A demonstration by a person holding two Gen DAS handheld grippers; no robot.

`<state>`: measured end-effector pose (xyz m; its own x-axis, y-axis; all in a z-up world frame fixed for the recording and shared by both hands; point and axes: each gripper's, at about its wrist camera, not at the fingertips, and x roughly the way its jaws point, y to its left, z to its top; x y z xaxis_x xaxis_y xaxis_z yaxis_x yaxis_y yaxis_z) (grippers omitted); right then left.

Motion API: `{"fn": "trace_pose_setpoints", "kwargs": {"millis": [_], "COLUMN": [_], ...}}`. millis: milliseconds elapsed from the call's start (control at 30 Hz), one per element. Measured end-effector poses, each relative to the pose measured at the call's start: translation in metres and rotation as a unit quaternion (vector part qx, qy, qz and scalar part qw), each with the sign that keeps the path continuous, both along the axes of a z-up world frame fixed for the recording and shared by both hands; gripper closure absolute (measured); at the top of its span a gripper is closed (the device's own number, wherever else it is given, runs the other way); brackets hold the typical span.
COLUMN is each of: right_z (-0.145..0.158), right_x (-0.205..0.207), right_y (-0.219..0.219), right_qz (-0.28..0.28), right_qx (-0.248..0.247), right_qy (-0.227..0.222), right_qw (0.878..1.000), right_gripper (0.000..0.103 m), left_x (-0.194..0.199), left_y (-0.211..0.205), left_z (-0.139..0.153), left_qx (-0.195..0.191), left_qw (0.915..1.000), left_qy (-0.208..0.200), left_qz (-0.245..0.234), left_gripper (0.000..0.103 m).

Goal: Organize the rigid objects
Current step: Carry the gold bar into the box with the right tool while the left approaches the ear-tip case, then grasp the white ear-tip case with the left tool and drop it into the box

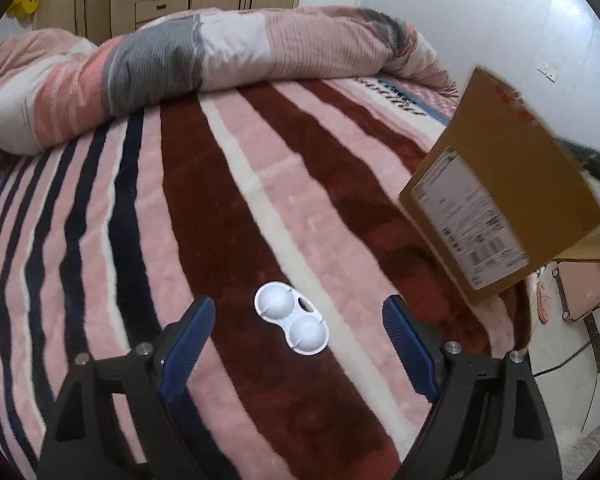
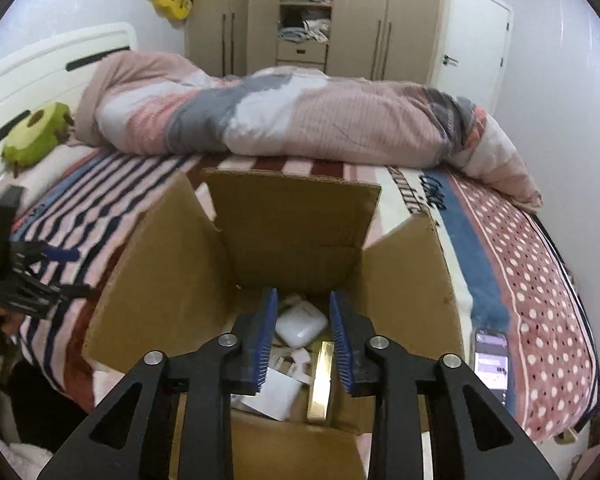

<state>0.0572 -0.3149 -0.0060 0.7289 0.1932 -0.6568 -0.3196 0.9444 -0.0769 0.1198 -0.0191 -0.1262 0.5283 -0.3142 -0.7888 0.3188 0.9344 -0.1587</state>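
Observation:
A white contact-lens case (image 1: 291, 319) with two round cups lies on the striped bed blanket. My left gripper (image 1: 298, 314) hovers over it, jaws wide open on either side, not touching. An open cardboard box (image 2: 288, 232) stands on the bed; its outer flap with a shipping label shows in the left wrist view (image 1: 500, 196). My right gripper (image 2: 303, 312) is above the box opening, jaws partly open and empty. Inside lie a white earbud case (image 2: 300, 325), a gold bar-shaped item (image 2: 320, 380), a white card (image 2: 274, 396) and small white pieces.
A rolled quilt (image 2: 300, 120) lies across the far bed. A phone (image 2: 491, 360) with lit screen lies right of the box. A green plush (image 2: 36, 136) sits by the headboard. A pink bag (image 1: 580, 284) hangs off the bed's right edge. My left gripper shows at far left (image 2: 40, 276).

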Motion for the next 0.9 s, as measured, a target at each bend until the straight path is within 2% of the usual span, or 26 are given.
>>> {"fn": "trace_pose_setpoints", "kwargs": {"millis": [133, 167, 200, 267, 333, 400, 433, 533, 633, 700, 767, 900], "right_z": [0.008, 0.01, 0.011, 0.012, 0.013, 0.012, 0.011, 0.009, 0.009, 0.01, 0.011, 0.011], "right_x": [-0.007, -0.01, -0.013, -0.016, -0.02, -0.022, -0.023, -0.022, -0.019, -0.02, -0.02, -0.019], "right_y": [0.022, 0.03, 0.037, 0.048, 0.06, 0.067, 0.069, 0.069, 0.057, 0.047, 0.033, 0.008], "right_qz": [0.039, 0.051, 0.062, 0.08, 0.094, 0.105, 0.109, 0.107, 0.096, 0.085, 0.074, 0.053], "right_qx": [0.023, 0.026, 0.029, 0.031, 0.031, 0.033, 0.032, 0.03, 0.033, 0.035, 0.037, 0.048], "right_qy": [-0.01, -0.013, -0.015, -0.019, -0.023, -0.022, -0.021, -0.021, -0.022, -0.024, -0.026, -0.029], "right_qw": [0.999, 0.998, 0.998, 0.996, 0.995, 0.994, 0.993, 0.994, 0.995, 0.995, 0.996, 0.997], "right_gripper": [0.074, 0.074, 0.074, 0.074, 0.074, 0.074, 0.074, 0.074, 0.074, 0.074, 0.074, 0.074], "left_x": [0.008, 0.012, 0.014, 0.016, 0.015, 0.013, 0.012, 0.009, 0.001, -0.005, -0.012, -0.024], "left_y": [-0.007, -0.008, -0.009, -0.014, -0.018, -0.017, -0.017, -0.014, -0.013, -0.018, -0.028, -0.065], "left_z": [-0.035, -0.045, -0.049, -0.056, -0.057, -0.055, -0.054, -0.046, -0.025, 0.0, 0.033, 0.107], "left_qx": [0.014, 0.018, 0.021, 0.041, 0.047, 0.04, 0.035, 0.033, 0.033, 0.034, 0.033, 0.021], "left_qw": [0.9998, 0.9996, 0.9995, 0.9988, 0.9984, 0.9987, 0.9989, 0.9988, 0.9982, 0.9973, 0.9951, 0.9846], "left_qy": [0.012, 0.015, 0.014, -0.004, -0.022, -0.026, -0.028, -0.031, -0.048, -0.064, -0.091, -0.158], "left_qz": [0.011, 0.017, 0.021, 0.027, 0.023, 0.019, 0.016, 0.016, 0.012, 0.004, -0.018, -0.073], "left_gripper": [0.02, 0.025, 0.036, 0.038, 0.045, 0.066, 0.073, 0.074, 0.075, 0.075, 0.075, 0.075]}}
